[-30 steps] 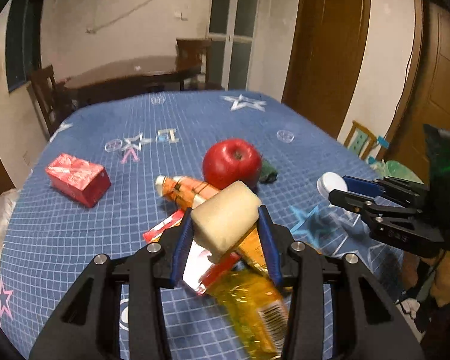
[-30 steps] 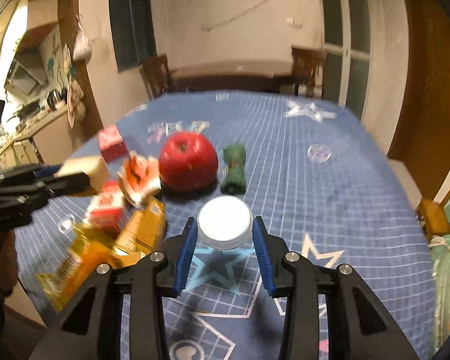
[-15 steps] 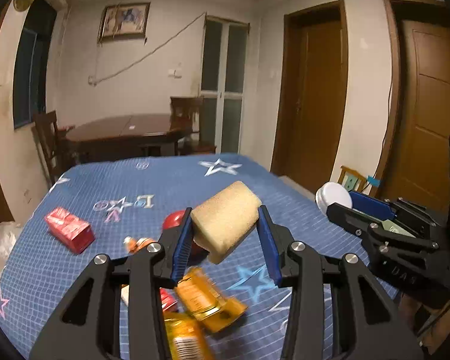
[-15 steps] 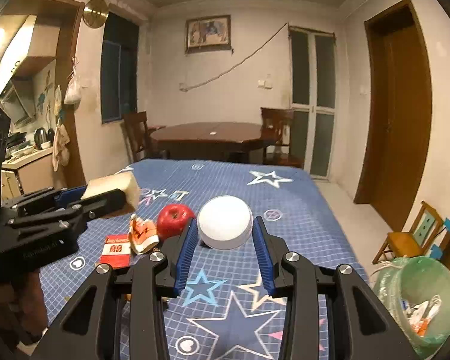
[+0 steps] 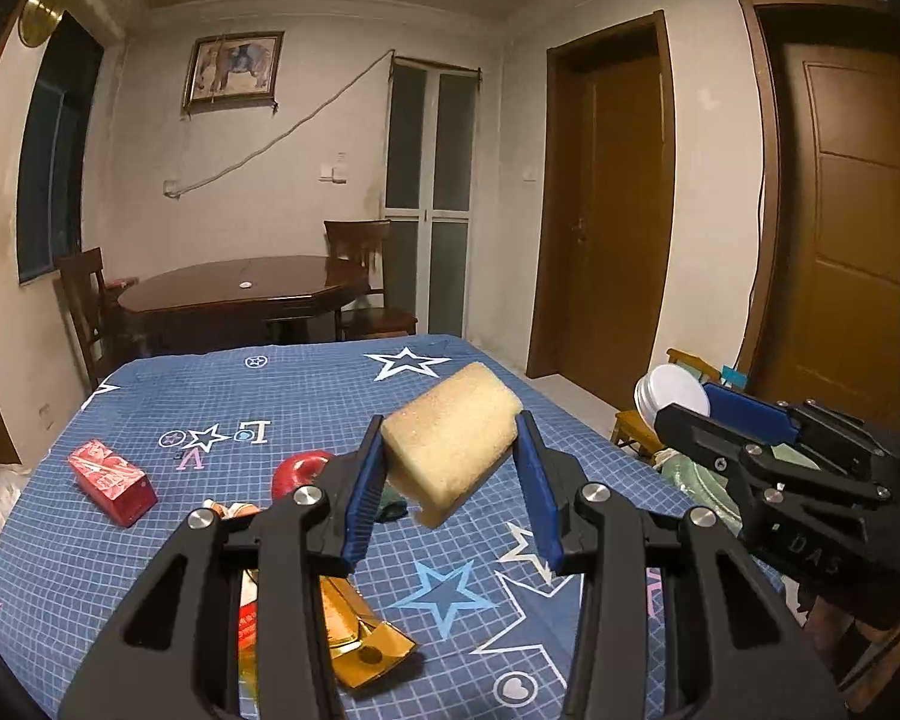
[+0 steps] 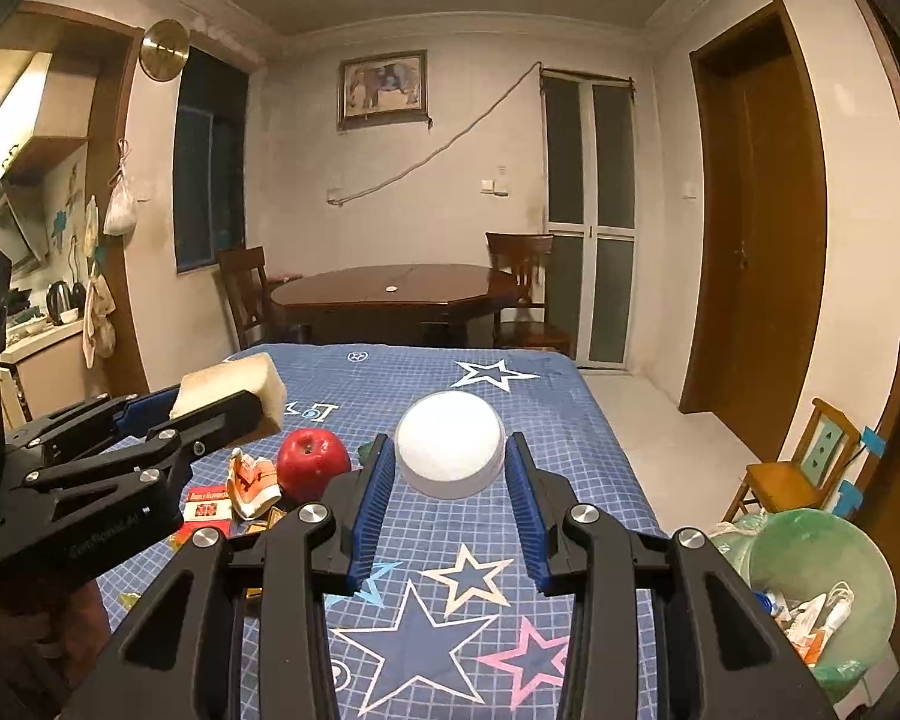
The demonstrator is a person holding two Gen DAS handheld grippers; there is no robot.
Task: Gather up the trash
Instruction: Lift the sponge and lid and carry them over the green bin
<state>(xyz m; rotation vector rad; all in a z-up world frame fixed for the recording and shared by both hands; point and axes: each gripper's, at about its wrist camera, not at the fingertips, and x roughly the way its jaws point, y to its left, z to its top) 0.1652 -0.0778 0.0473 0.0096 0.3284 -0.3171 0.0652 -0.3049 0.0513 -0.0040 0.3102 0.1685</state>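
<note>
My left gripper (image 5: 450,480) is shut on a yellow sponge (image 5: 453,441) and holds it above the blue star tablecloth (image 5: 450,594). The sponge also shows in the right wrist view (image 6: 234,396). My right gripper (image 6: 447,501) is shut on a white round lid (image 6: 450,444), which also shows in the left wrist view (image 5: 672,399). A green trash bin (image 6: 810,576) with a bag and several scraps stands on the floor at the right of the table. On the table lie a red apple (image 6: 312,462), a red box (image 5: 111,480), a torn orange wrapper (image 6: 252,480) and a gold wrapper (image 5: 360,642).
A small wooden chair (image 6: 804,468) stands behind the bin. A dark dining table (image 6: 390,294) with chairs is at the back of the room. Brown doors (image 6: 750,210) line the right wall. A small green object (image 5: 390,507) lies by the apple.
Both grippers have lifted off the table with the sponge and the lid, and the views tilted up. The bin has come into the right wrist view.
</note>
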